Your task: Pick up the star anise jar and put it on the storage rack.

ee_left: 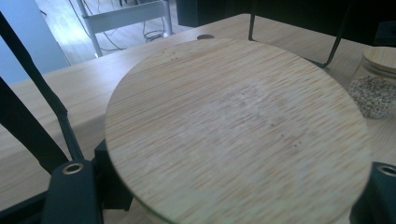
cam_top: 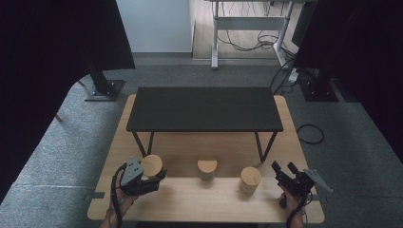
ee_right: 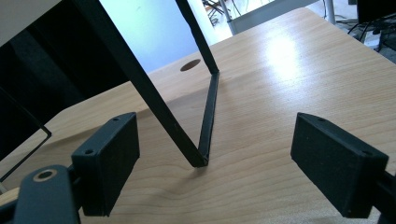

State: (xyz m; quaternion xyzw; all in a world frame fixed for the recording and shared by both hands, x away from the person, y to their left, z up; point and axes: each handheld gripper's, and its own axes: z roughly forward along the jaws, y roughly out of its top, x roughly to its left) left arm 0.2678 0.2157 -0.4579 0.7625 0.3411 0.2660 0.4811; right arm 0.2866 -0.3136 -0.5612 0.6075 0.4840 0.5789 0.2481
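Note:
A jar with a round bamboo lid [cam_top: 152, 165] sits at the front left, and my left gripper [cam_top: 153, 175] is shut on it. In the left gripper view the lid [ee_left: 233, 126] spreads between the two black jaws, and whether the jar's base touches the table is hidden. A second lidded jar [cam_top: 207, 168] stands in the middle and a third [cam_top: 250, 179] to its right. The middle jar [ee_left: 378, 79] holds pale grains. My right gripper [cam_top: 283, 167] hovers open right of the third jar. Its pads [ee_right: 112, 158] stand wide apart with nothing between them.
A black low shelf [cam_top: 204, 108] on thin metal legs [ee_right: 208, 121] stands across the back of the wooden table [cam_top: 190, 199]. One V-shaped leg is just ahead of the right gripper. Grey carpet, black stands and a desk frame lie beyond the table.

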